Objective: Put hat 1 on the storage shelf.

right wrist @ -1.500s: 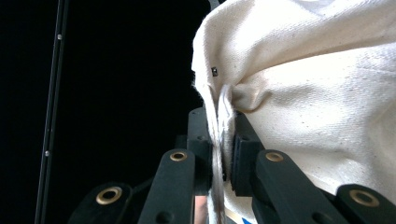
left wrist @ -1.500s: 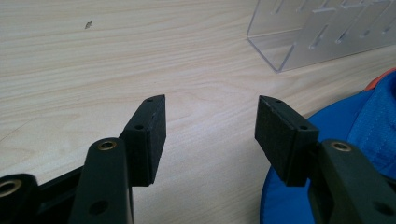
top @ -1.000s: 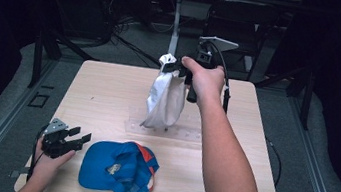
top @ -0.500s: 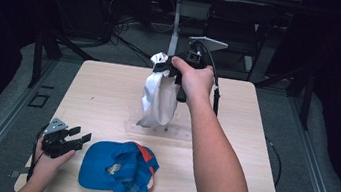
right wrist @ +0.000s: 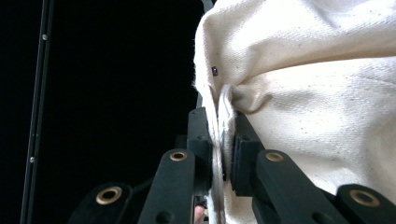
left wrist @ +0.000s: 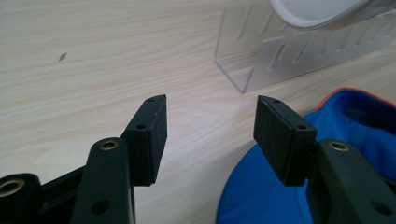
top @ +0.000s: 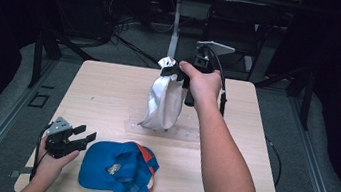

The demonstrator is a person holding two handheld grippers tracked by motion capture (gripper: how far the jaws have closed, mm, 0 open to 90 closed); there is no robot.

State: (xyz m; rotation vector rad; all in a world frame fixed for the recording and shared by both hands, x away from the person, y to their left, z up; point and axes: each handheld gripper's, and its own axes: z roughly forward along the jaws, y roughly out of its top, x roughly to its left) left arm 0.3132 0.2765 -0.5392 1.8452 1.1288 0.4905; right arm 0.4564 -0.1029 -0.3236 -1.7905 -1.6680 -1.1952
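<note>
Nearest, left gripper: my left gripper (top: 83,136) sits low at the near left corner of the pale wooden table (top: 108,92), jaws spread wide with nothing between them; bare tabletop shows through the gap (left wrist: 210,135).
Blue cap: a blue fabric baseball cap with orange trim (top: 120,170) lies just beside that gripper, on the table's near edge; its blue cloth sits by one of the jaws in the left gripper view (left wrist: 261,196).
Clear stand: a low transparent plastic rack (left wrist: 299,51) rests mid-table, beyond the cap.
White cloth: a cream-white cotton cap or bag (top: 163,102) hangs upright over the rack, lower end at or on it; I cannot tell which.
Right gripper: farthest off, my right gripper (top: 174,71) pinches the cloth's top edge, jaws pressed tight on a fold of fabric (right wrist: 223,140).
</note>
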